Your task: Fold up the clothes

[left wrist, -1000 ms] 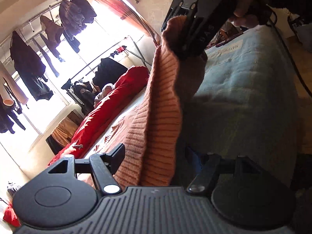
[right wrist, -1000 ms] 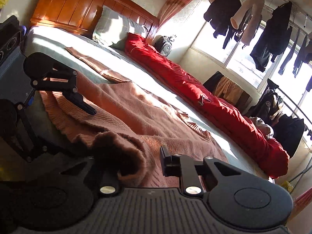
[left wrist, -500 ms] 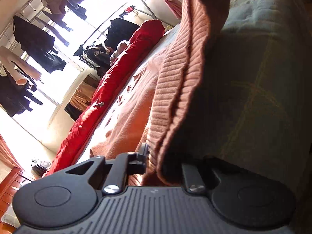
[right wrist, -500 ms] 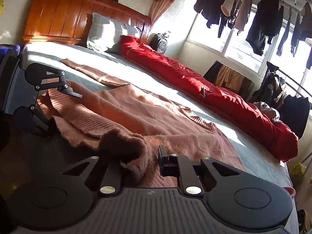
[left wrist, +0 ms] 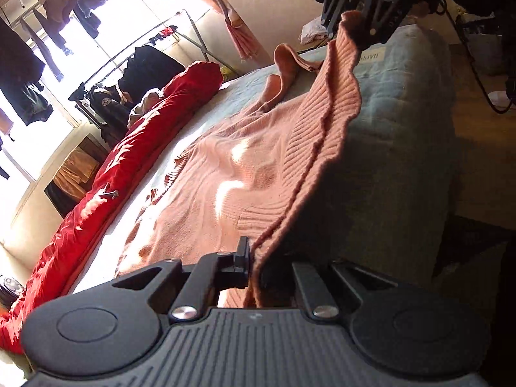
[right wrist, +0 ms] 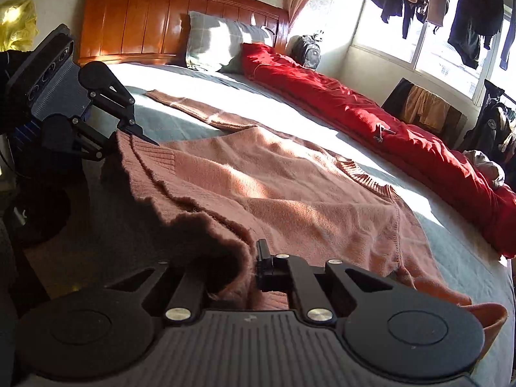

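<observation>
A salmon-pink knit sweater lies spread across the grey-blue bed, its ribbed hem lifted off the near edge. My left gripper is shut on one corner of that hem. My right gripper is shut on the other corner, and the knit bunches dark between its fingers. In the left wrist view the right gripper shows at the top, pinching the hem. The right wrist view has the left gripper at the left, clamped on the ribbed edge. One sleeve stretches toward the headboard.
A red duvet runs along the far side of the bed under the window. A grey pillow leans on the wooden headboard. Dark clothes hang on racks by the window. The floor lies beside the bed's near edge.
Both grippers closed on the sweater's hem and rose with it. The left one went from wide open around the ribbed edge to clamped on it; the hem now hangs stretched between them.
</observation>
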`<state>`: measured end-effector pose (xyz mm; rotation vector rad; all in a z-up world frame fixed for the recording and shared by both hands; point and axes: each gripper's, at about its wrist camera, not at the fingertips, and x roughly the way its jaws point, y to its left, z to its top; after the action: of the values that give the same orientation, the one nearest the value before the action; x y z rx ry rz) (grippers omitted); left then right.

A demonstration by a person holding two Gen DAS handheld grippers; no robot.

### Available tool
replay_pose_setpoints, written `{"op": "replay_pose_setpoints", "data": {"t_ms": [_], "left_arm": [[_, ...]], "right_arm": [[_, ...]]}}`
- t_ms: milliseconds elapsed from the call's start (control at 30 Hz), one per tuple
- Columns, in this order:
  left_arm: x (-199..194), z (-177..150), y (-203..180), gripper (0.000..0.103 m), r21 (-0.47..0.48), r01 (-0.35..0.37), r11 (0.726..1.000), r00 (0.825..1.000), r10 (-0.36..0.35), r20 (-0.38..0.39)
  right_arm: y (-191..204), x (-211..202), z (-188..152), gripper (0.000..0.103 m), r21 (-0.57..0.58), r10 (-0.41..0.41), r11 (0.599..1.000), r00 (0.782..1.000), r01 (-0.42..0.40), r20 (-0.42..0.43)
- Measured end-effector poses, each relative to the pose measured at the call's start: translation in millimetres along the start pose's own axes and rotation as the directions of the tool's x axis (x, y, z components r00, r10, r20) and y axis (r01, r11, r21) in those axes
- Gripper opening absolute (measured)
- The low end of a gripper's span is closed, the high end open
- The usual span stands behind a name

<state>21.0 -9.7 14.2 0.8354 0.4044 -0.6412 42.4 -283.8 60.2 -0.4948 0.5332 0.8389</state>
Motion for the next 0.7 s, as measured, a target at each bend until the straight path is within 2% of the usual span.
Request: {"op": "replay_pose_setpoints", "data": {"t_ms": [133, 233, 300, 367, 400, 500, 600, 700], "left_arm": [[11, -12, -12, 0.005, -0.022, 0.091, 0.996, 0.994, -0.092, -0.062], [13, -20, -27, 0.010, -0.019, 0.144, 0.989, 0.985, -0.145, -0.092], [7, -23, -28, 0.012, -0.059, 0.195, 0.979, 0.975, -0.200, -0.097], [-2, -25, -23, 0.014, -0.122, 0.236, 0.964, 0.965, -0.247, -0.089], [-8, -26, -21, 0.015, -0.147, 0.249, 0.957, 0.962, -0.262, -0.082], [-22, -23, -3, 0.016, -0.200, 0.226, 0.953, 0.971, -0.238, -0.038], [-25, -21, 29, 0.016, -0.328, 0.170, 0.929, 0.984, -0.176, 0.012], [-19, -24, 62, 0.017, -0.439, 0.083, 0.895, 0.996, -0.084, 0.018]], "right_arm": [[10, 17, -20, 0.013, -0.005, 0.053, 0.999, 0.988, -0.054, -0.147], [27, 34, -40, 0.017, -0.038, 0.068, 0.996, 0.957, -0.082, -0.281], [36, 39, -50, 0.023, -0.047, 0.077, 0.994, 0.941, -0.097, -0.330], [41, 37, -55, 0.027, -0.042, 0.083, 0.994, 0.936, -0.104, -0.341], [42, 33, -55, 0.027, -0.031, 0.090, 0.994, 0.938, -0.106, -0.335], [38, 17, -50, 0.028, 0.016, 0.116, 0.993, 0.956, -0.116, -0.268], [21, -3, -39, 0.047, 0.120, 0.157, 0.983, 0.979, -0.141, -0.131], [-7, -16, -32, 0.061, 0.264, 0.170, 0.949, 0.985, -0.171, 0.026]]}}
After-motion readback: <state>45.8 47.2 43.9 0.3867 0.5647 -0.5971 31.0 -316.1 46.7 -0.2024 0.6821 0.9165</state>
